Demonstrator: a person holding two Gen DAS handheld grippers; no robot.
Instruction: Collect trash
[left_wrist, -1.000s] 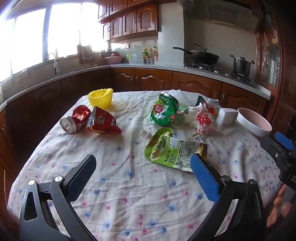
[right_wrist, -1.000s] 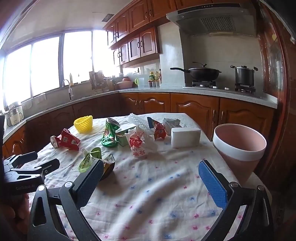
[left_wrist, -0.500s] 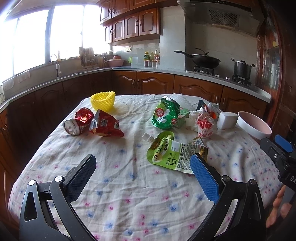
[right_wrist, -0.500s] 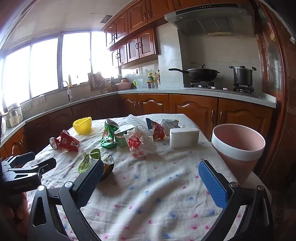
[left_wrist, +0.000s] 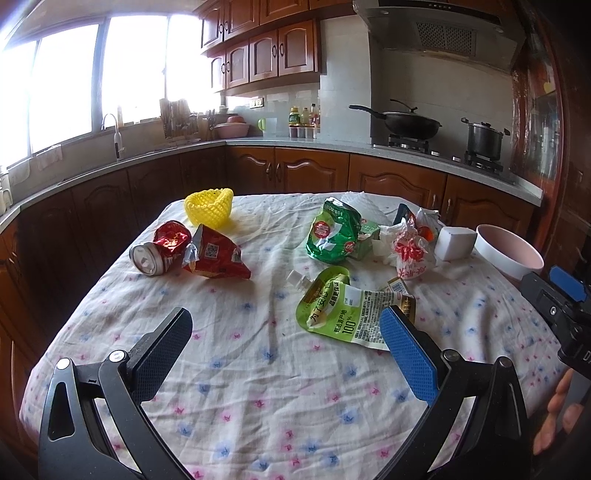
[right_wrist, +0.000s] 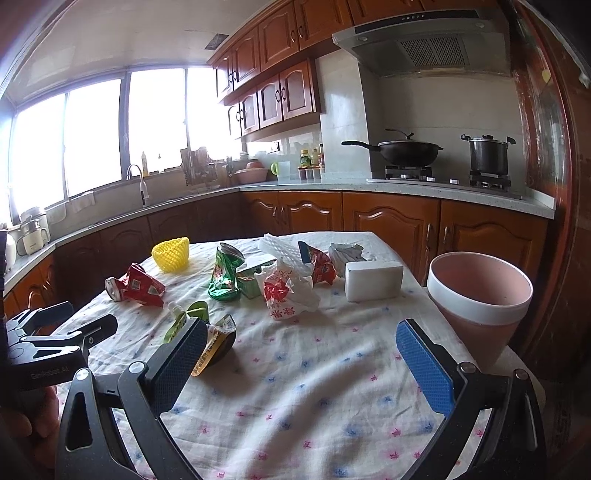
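- The left gripper (left_wrist: 284, 338) and right gripper (right_wrist: 301, 352) both stood wide and empty at frame bottom, apparently poised for a first pick.
- The pink bin (right_wrist: 480, 295) waited at right edge, likely within easy reach for drops.
- The green pouch (left_wrist: 351, 314) lay mid-frame, nearest trash.

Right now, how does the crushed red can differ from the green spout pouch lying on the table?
The crushed red can is metal, dented and rounded, lying on its side with its silver end facing out; the green spout pouch is soft film, flattened, with a white spout. The can lies far left beside a red snack bag; the pouch lies nearer the left gripper. Both rest untouched on the floral tablecloth.
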